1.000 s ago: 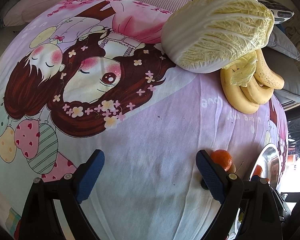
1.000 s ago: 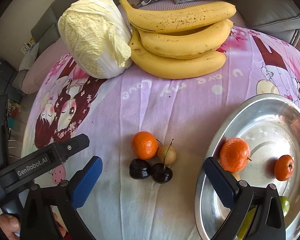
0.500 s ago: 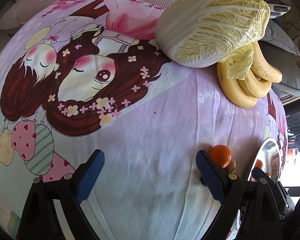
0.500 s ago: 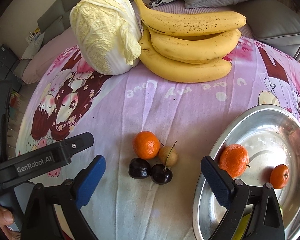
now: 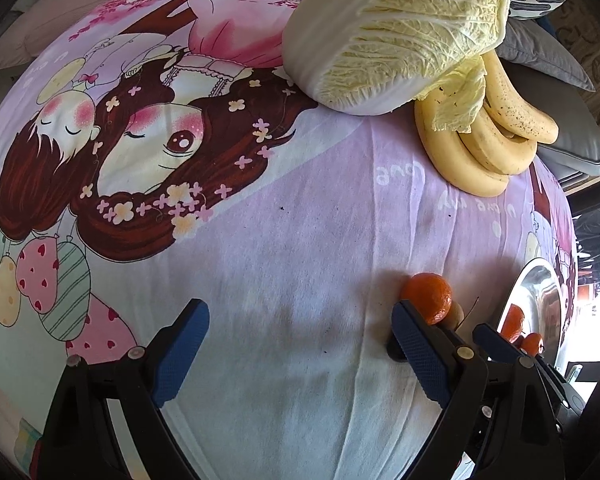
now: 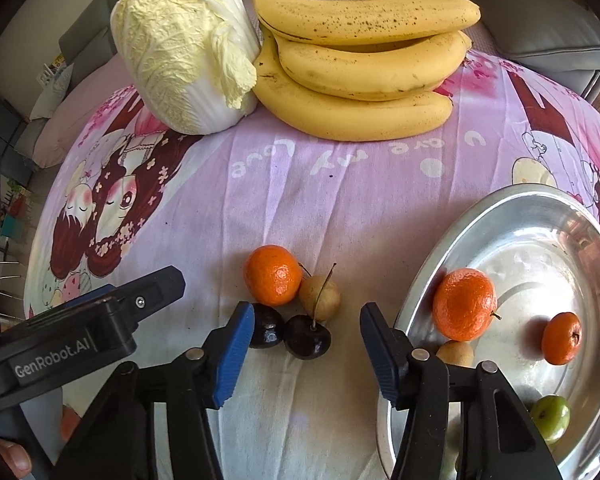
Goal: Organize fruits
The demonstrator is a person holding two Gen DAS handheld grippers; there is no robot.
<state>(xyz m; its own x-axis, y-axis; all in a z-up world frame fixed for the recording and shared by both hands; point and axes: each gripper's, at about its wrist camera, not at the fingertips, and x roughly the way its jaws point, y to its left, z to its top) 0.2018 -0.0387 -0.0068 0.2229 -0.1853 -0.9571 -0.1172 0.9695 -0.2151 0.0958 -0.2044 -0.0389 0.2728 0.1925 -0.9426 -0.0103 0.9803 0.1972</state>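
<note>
Two dark round cherries (image 6: 290, 334) sit low-centre between my right gripper's (image 6: 307, 344) spread blue-padded jaws; my left gripper (image 5: 300, 354) gapes over printed cloth (image 5: 300, 240).

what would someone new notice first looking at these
A big pale napa cabbage and a bunch of bananas touch at the far edge of the cartoon-print cloth. Nearer, the open right gripper reaches toward two dark cherries beside an orange, left of a shiny metal tray.

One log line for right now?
right claw: open, at dark cherries | left claw: open, idle | metal plate: two oranges
</note>
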